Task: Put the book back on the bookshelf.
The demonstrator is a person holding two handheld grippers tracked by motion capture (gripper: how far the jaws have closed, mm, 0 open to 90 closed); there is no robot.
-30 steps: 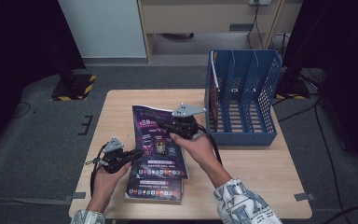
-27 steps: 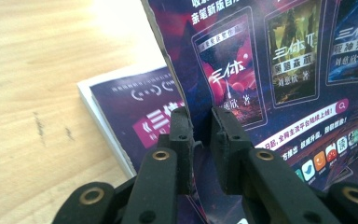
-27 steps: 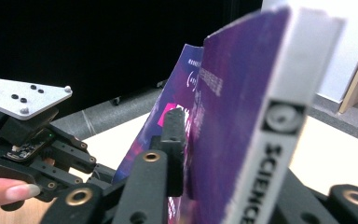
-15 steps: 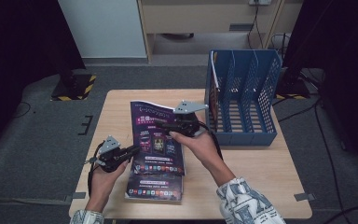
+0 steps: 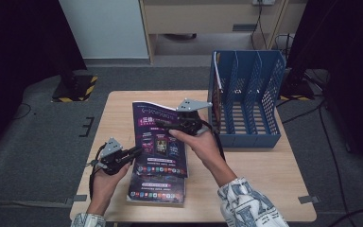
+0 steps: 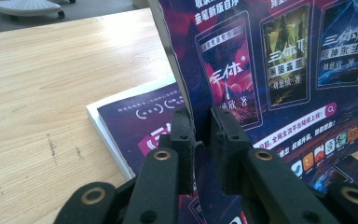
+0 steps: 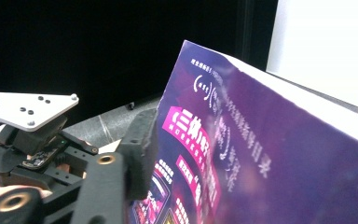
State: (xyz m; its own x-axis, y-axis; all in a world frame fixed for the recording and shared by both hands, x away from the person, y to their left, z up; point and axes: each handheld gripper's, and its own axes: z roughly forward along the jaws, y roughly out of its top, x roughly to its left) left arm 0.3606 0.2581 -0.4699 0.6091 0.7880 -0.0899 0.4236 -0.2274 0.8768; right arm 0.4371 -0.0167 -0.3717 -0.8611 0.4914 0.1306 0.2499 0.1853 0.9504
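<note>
Purple magazine (image 5: 158,137) stands lifted at centre frame in the high view, above a stack of copies (image 5: 157,188); the blue file rack (image 5: 246,104) sits at right, its likely destination. Left gripper (image 5: 134,151) pinches its lower left edge, right gripper (image 5: 163,126) its right side.

Left gripper view: jaws clenched on the thin edge, centre bottom. Shallow bite; the limp sheet could slip.

Right gripper view: a foam pad (image 7: 140,149) presses the cover at lower left; the opposite jaw is hidden, so grasp appears closed. Uneven pulling risks tearing or buckling.

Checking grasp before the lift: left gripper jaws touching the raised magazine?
Touching. The left gripper view shows the left gripper with both jaws closed on the raised magazine's lower edge, no gap either side.
</note>
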